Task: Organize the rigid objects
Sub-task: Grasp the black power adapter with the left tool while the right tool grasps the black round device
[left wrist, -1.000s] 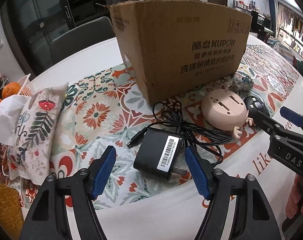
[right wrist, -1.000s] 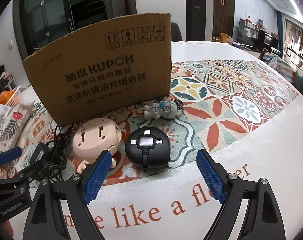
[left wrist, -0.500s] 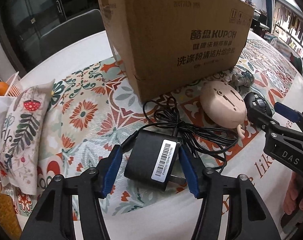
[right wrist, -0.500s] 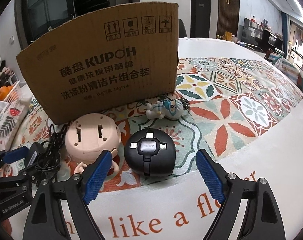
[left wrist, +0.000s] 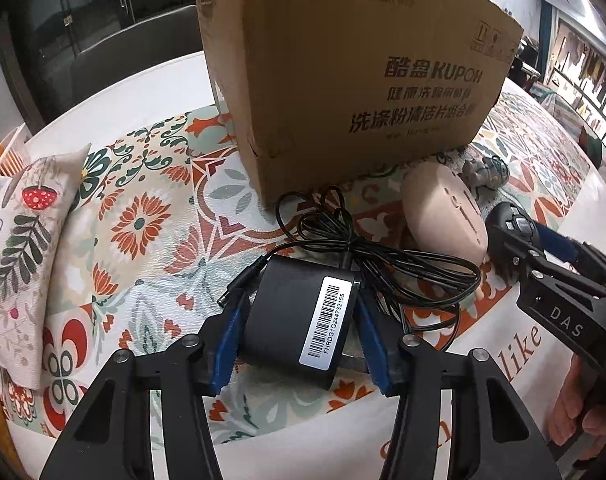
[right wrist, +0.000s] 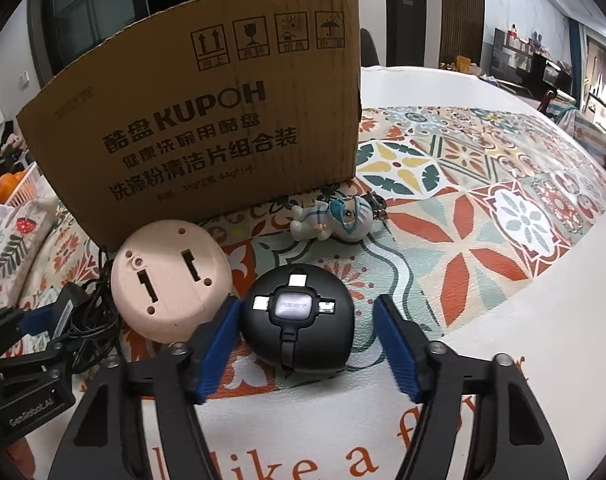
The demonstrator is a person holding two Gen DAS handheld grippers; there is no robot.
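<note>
Tight on my left, room on my right.
Box (right wrist: 207, 120) walls off the far side. Pink shell (right wrist: 171, 276) and cable tangle (left wrist: 367, 248) crowd the gap between my grippers; figurine (right wrist: 337, 220) lies at the box corner. Cloth (right wrist: 503, 220) to the right is free.

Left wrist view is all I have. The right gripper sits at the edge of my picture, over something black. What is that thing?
Observer: A round black cable hub with connector tips set in a cross on top.
Operator: Is it between the jaws?
Observer: Yes. The right gripper is closing around it. The pad nearest the pink dome is at the shell and the other pad stands clear.
Operator: And the grey blob behind the dome?
Observer: A small white and blue figurine, lying on its side with a key ring, just off the corner of the cardboard box.
</note>
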